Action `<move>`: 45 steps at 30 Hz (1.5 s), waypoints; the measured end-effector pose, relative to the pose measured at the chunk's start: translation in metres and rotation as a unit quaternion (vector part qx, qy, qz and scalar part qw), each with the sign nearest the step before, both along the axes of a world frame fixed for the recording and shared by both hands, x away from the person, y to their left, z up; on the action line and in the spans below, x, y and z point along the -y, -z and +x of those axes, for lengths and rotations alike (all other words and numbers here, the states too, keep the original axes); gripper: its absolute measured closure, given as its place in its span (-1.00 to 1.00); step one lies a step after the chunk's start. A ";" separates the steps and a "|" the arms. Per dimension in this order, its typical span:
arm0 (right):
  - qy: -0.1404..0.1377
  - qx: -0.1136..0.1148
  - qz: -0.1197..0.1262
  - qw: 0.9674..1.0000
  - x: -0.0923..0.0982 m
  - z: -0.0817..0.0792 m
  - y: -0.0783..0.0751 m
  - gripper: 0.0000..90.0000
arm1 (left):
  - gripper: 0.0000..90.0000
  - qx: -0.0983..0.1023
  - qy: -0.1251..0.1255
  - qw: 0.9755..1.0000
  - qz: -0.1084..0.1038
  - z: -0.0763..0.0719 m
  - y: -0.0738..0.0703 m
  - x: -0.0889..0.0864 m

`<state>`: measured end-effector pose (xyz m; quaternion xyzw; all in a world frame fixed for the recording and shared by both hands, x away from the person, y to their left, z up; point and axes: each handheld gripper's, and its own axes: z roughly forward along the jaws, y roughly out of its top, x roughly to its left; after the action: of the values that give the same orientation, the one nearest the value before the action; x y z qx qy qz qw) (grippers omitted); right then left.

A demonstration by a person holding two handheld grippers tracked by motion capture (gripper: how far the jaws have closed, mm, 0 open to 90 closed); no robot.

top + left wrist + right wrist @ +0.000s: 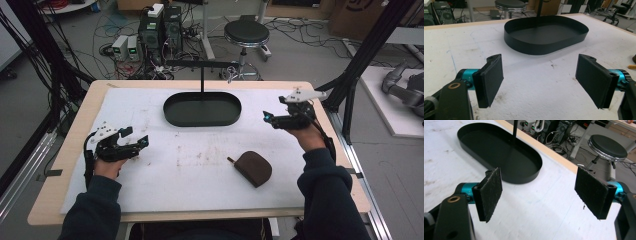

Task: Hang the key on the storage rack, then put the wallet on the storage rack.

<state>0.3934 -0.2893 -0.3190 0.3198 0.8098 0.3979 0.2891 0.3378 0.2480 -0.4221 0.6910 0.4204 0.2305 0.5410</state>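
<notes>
White foam-like mat [200, 165] covers the wooden table [65, 165], stained near the middle; behind it, lab floor with cables, computer boxes and a round black stool [246, 33].

Hard to read:
- Thin black post [202, 80] rises from the shallow black oval metal tray [202, 120]. Its crossbar blends into the floor clutter, and what hangs at the bar's right end is too small to identify.
- In both gripper views the post is cut off by the top edge.
- Brown rounded leather pouch [254, 168]: small tab at its left end, detail too coarse to say more. A sliver at the right edge of the left gripper view may be the pouch, can't confirm.

Jaws:
- Left gripper [134, 137], [539, 83]: jaws spread wide, nothing between the pads, just bare mat below. Sits at the mat's left side, aimed toward the tray.
- Right gripper [266, 118], [537, 195]: jaws spread wide, nothing held. At the right side of the table, right of the tray and apart from it, pointing left toward it.

Pouch lies flat on the mat, front-right of centre, between the two hands but nearer the right one, well clear of both grippers and of the tray.
</notes>
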 end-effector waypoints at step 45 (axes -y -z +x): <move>-0.089 -0.142 -0.021 0.986 -0.032 -0.070 0.106 -0.41 | -0.49 -0.007 0.011 1.000 0.024 0.000 0.002 0.011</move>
<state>0.3232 -0.2575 -0.4247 0.2935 0.8762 0.3554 0.1408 0.3378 0.2375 -0.4243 0.7099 0.4109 0.2294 0.5240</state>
